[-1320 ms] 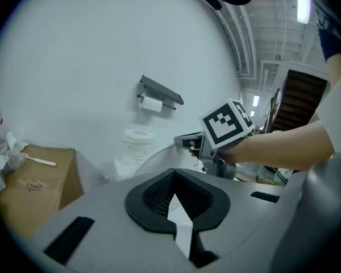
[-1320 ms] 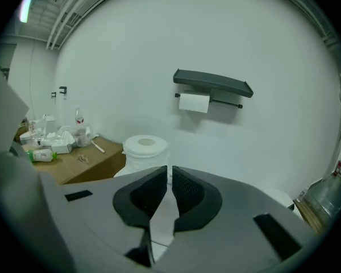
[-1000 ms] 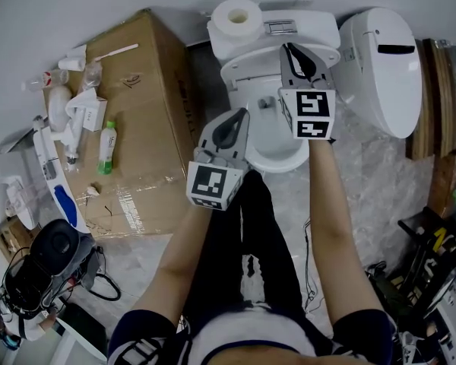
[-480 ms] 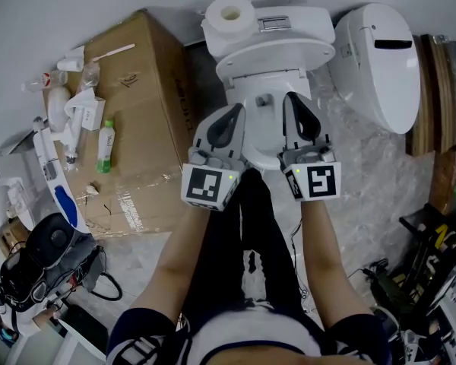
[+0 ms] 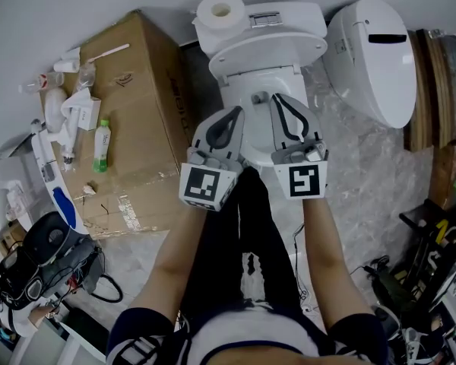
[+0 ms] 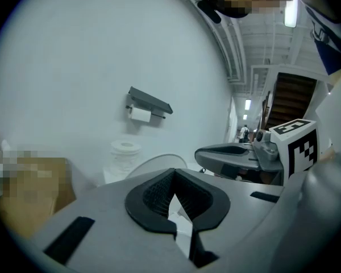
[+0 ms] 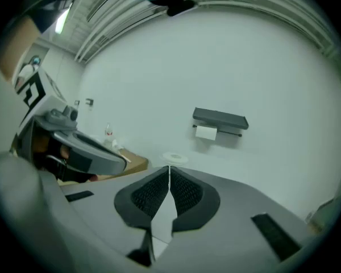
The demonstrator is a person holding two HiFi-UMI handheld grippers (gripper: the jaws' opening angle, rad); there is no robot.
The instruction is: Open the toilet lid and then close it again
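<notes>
The white toilet stands at the top middle of the head view. Its lid is raised and leans back against the tank. In the left gripper view the lid shows as a white arc ahead of the jaws. My left gripper and right gripper hover side by side over the front of the bowl, short of the lid and touching nothing. Both are shut with nothing between the pads, as the left gripper view and the right gripper view also show.
A toilet paper roll sits on the tank. A cardboard box with a bottle and small items stands to the left. A second white toilet part and wooden boards lie to the right. Camera gear is at bottom left. A paper holder hangs on the wall.
My right gripper has drawn back from the top of the raised lid toward the person and now sits level with the left gripper. The lid stays up. The left gripper has barely shifted.
</notes>
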